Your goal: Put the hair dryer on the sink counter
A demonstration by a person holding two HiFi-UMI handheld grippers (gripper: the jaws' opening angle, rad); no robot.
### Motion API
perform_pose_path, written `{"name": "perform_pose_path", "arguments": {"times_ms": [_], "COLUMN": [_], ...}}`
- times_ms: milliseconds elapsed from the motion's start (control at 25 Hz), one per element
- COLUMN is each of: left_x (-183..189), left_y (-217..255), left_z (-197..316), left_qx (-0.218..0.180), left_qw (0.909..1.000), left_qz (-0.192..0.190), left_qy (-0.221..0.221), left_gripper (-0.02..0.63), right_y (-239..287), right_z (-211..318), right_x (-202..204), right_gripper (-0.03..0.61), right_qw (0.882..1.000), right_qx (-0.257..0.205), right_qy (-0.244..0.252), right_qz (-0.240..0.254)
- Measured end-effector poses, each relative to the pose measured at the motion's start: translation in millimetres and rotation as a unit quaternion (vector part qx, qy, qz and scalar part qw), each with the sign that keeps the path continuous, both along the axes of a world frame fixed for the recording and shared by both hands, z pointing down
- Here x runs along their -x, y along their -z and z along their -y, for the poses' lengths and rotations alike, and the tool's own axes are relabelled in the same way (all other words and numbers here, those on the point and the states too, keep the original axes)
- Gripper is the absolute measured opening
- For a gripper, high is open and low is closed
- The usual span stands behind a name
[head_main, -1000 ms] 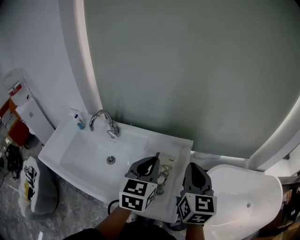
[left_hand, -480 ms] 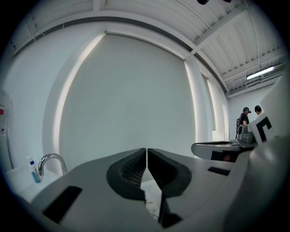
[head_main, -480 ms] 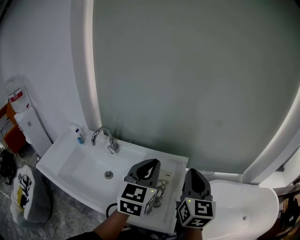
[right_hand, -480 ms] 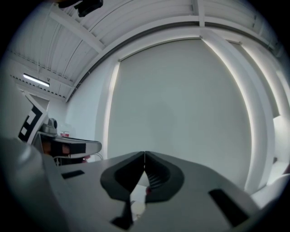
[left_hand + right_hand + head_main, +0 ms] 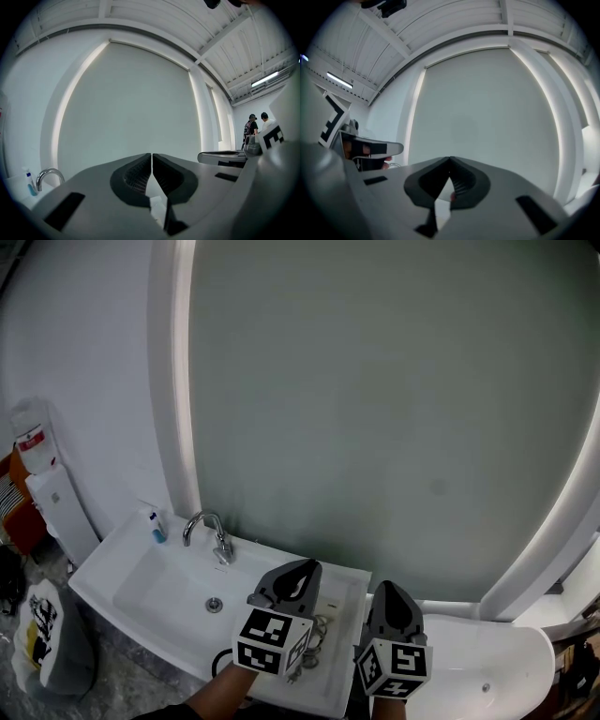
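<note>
The white sink counter runs along the lower left of the head view, with a chrome faucet at its back. A small tangle of pale, wiry things lies on the counter's right end, half hidden behind my left gripper; no hair dryer shows clearly. My left gripper hovers above that end, jaws shut and empty, and its own view shows the tips meeting against the wall. My right gripper is just to its right, also shut with nothing in it.
A small blue-capped bottle stands left of the faucet. A white rounded fixture sits right of the counter. A lit white arch frames the grey wall panel. A white dispenser and a bag are at far left. Two people stand far off.
The head view has tilted upward, so the sink has slid lower in the picture. Both grippers stay shut, side by side over the counter's right end.
</note>
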State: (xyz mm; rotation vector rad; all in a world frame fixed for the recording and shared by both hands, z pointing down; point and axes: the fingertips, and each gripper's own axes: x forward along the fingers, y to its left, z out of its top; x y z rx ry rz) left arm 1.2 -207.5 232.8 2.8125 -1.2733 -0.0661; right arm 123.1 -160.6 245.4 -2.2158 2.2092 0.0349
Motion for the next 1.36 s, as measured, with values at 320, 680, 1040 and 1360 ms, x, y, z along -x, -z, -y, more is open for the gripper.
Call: {"name": "perform_pose_path", "arguments": {"times_ms": [320, 680, 1040, 1360], "left_x": [-1, 1, 3, 8], "left_y": [0, -4, -6, -8], "left_z": [3, 8, 11, 14], "left_qx": [-0.001, 0.004, 0.009, 0.012], "left_qw": [1.0000, 1.0000, 0.9999, 0.9999], "left_qz": [0.003, 0.004, -0.006, 0.007], "left_qy": [-0.002, -0.003, -0.011, -0.009], "left_gripper": [0.020, 0.020, 0.020, 0.020], "right_y": [-1, -5, -8, -7], "right_z": [4, 13, 17, 20], "right_x": [4, 9, 10, 17], "right_gripper": [0.021, 0.021, 0.021, 0.021], "right_qw": [1.000, 1.000, 1.000, 1.000], "right_qx": [0.003, 0.010, 0.013, 0.014], "right_qy": [0.006, 0.011, 0.008, 0.010], "right_qz": [-0.001, -0.004, -0.007, -0.011]}}
